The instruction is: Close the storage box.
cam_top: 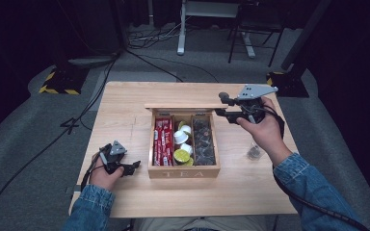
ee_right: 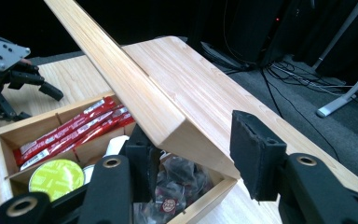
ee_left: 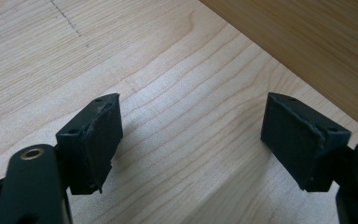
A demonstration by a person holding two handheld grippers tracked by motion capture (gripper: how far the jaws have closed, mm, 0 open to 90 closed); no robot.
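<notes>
High view: pale wooden table (cam_top: 125,96) on grey carpet (cam_top: 24,125).

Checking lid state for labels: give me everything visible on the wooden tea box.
The tea box is light wood, rectangular, with TEA on its front wall, standing mid-table. Its hinged lid is raised and tilts back over the box. Three lengthwise compartments: red stick packets at left, white and lime-topped pods in the middle, dark wrapped sachets at right. The right tool straddles the lid's corner edge, jaws apart; whether a pad touches it is unclear. The left tool sits just left of the box.
</notes>
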